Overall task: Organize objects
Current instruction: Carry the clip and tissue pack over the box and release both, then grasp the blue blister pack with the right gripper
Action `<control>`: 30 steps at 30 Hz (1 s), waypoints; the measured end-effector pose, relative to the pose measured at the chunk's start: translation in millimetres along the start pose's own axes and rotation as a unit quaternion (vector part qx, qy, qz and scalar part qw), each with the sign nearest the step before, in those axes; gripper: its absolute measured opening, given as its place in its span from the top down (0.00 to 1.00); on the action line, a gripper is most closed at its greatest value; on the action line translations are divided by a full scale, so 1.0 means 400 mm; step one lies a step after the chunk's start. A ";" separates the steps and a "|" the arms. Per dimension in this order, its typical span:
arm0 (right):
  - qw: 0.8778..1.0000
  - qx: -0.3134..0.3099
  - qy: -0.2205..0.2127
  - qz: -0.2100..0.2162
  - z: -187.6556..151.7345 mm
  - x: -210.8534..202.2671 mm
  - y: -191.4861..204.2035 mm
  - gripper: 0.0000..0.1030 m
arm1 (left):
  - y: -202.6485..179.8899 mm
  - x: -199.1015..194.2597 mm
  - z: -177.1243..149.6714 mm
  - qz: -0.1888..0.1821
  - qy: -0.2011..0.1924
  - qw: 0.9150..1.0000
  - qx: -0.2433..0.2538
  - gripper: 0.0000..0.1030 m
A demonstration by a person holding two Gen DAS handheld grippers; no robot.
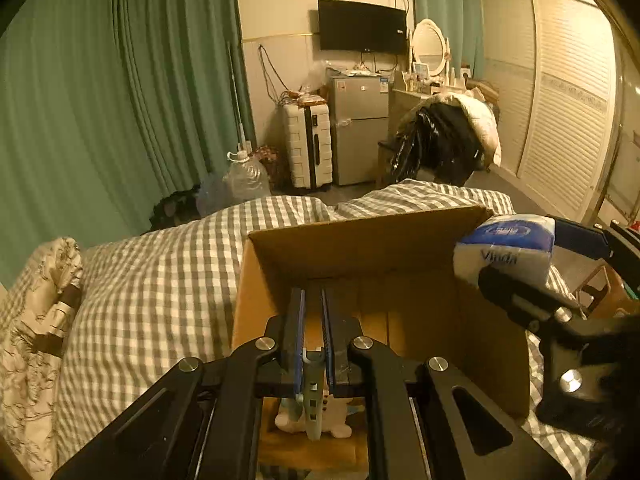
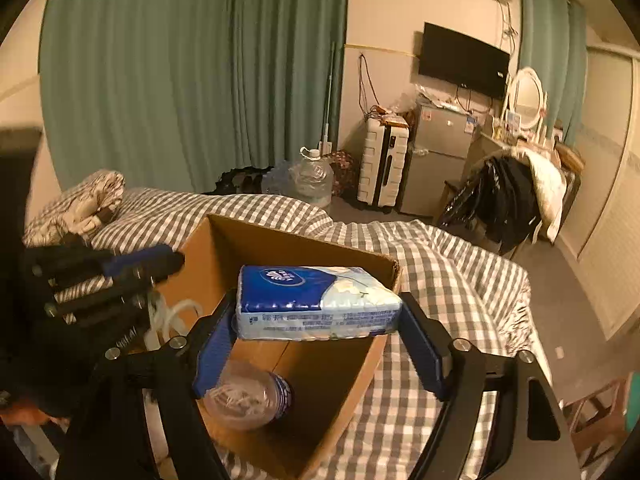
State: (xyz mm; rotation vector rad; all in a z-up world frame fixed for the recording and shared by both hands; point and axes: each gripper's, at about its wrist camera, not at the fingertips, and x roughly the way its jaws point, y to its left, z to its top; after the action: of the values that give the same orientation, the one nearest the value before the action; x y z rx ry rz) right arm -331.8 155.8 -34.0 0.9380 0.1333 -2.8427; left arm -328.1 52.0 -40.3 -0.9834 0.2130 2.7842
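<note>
Nearest, right gripper (image 2: pixel 320 336): jaws wide, clamped on a blue-and-white tissue pack (image 2: pixel 316 302) by its ends, held above the open cardboard box (image 2: pixel 304 248), not yet lowered in. Left gripper (image 1: pixel 313 320): jaws nearly together, pinching a small grey-green piece I cannot identify, angled down over the box. Box on the checked bedding (image 2: pixel 440 264) already holds a plastic bottle (image 2: pixel 248 400); both carried items remain.

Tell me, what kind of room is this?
It looks like a lived-in bedroom, perhaps a small studio flat. A bed with a grey checked cover fills the foreground, a dressing table with an oval mirror stands by the far wall, and a small fridge sits below a wall-mounted television.
</note>
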 end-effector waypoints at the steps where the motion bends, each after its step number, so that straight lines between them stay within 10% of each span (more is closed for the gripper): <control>1: 1.000 0.004 -0.002 0.002 -0.001 0.006 -0.004 0.24 | 0.000 0.000 -0.002 0.004 -0.006 1.000 0.000 0.90; 4: 1.000 0.008 -0.009 -0.004 -0.006 0.011 -0.013 0.11 | 0.001 -0.005 0.000 0.002 0.002 1.000 0.002 0.82; 6: 1.000 0.013 -0.016 -0.011 -0.002 -0.001 -0.020 0.10 | 0.002 -0.011 0.001 0.007 0.008 1.000 -0.003 0.36; 8: 1.000 0.021 -0.021 -0.011 0.002 -0.024 -0.030 0.08 | 0.004 -0.034 -0.001 0.019 0.003 1.000 -0.011 0.20; 30: 0.994 -0.019 -0.092 -0.052 -0.014 -0.551 0.037 0.02 | 0.025 -0.535 -0.049 0.033 -0.071 0.996 -0.040 0.00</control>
State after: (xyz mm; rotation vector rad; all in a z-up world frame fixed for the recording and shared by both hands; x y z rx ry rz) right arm -150.8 166.0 92.6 0.6746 0.2215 -2.9921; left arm -154.7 12.6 80.5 -0.8032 0.1179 2.9297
